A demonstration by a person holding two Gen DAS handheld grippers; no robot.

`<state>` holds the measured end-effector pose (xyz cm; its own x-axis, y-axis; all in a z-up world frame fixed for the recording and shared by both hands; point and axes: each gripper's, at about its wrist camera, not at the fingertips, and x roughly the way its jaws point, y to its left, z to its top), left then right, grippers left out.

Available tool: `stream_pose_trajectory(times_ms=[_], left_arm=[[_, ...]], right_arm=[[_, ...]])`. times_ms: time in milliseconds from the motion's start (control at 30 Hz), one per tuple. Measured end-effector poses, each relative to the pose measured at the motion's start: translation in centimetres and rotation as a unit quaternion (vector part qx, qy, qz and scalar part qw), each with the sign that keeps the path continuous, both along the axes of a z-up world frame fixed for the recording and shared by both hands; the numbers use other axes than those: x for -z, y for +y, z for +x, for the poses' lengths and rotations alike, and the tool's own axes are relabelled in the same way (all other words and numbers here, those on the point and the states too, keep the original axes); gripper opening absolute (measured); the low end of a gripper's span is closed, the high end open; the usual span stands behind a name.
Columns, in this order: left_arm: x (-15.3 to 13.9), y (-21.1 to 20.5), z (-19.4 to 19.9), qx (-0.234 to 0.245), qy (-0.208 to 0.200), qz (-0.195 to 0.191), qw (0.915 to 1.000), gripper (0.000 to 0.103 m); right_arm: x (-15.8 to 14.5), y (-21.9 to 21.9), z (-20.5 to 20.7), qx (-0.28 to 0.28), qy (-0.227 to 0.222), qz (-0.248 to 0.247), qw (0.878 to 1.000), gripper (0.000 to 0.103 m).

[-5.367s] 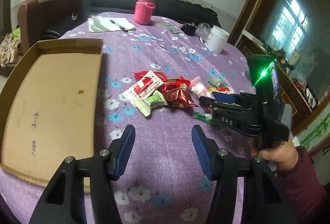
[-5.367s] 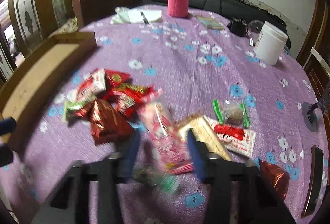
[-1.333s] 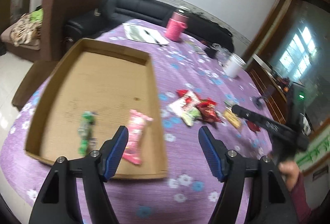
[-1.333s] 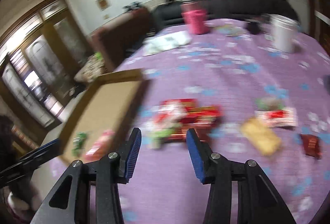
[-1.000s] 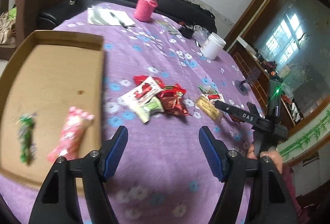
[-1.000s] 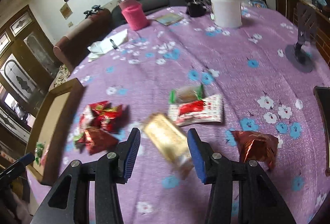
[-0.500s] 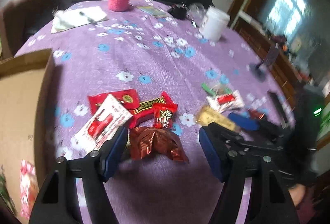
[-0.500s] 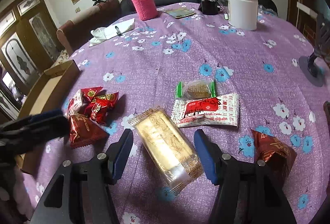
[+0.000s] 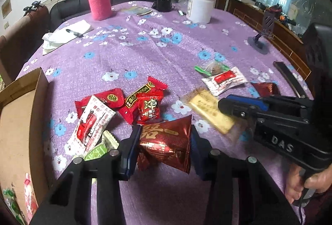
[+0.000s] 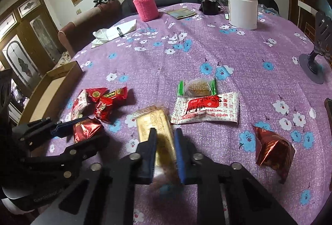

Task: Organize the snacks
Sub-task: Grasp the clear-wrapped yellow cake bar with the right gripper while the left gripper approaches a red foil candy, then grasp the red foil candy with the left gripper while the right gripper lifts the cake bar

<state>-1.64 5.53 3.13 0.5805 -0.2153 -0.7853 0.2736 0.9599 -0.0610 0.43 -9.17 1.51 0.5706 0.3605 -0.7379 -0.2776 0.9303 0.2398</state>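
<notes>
Purple flowered cloth covers the surface (image 10: 238, 52); its far half lies mostly bare. Cardboard tray (image 9: 18, 121) sits at the 9 o'clock edge, two snacks inside. Left hand-held gripper (image 9: 164, 142) has just been closing and clamps a dark red foil packet (image 9: 166, 140). Right hand-held gripper (image 10: 165, 154), jaws just closed, pinches a gold packet (image 10: 153, 123). Red packets (image 9: 143, 104) cluster at 11 o'clock of the left gripper. White tub (image 10: 242, 8) and pink-sleeved flask (image 10: 145, 5) stand near the far edge, sofa behind.
</notes>
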Motion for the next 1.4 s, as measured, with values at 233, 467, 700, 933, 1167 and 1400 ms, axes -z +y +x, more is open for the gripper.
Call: stream_pose_trajectory(times_ms=[233, 467, 700, 933, 1167, 1400], left_arm=[[-2.0, 1.5, -2.5, -0.011, -0.014, -0.044, 0.9989, 0.043], [-2.1, 2.2, -4.5, -0.013, -0.009, -0.083, 0.9965, 0.044], [-2.2, 3.3, -5.9, -0.029, -0.01, -0.1, 0.9945, 0.044], [-4.2, 6.7, -8.1, -0.052, -0.036, -0.11, 0.9919, 0.044], [-5.6, 12.8, -9.0, -0.095, -0.054, -0.121, 0.9866, 0.044], [-7.2, 19.5, -8.9, -0.147, -0.069, -0.114, 0.9801, 0.045]], right_arm=[[-0.2, -0.7, -0.5, -0.004, -0.003, 0.029, 1.0, 0.011], [0.5, 1.6, -0.9, -0.029, -0.008, -0.024, 0.999, 0.067], [0.7, 3.2, -1.1, -0.03, -0.018, -0.089, 0.995, 0.065], [0.4, 4.0, -1.8, -0.023, -0.035, -0.135, 0.99, 0.035], [-3.0, 4.4, -3.8, -0.028, -0.049, -0.106, 0.993, 0.036], [-8.0, 7.8, -4.2, -0.061, -0.059, -0.047, 0.995, 0.036]])
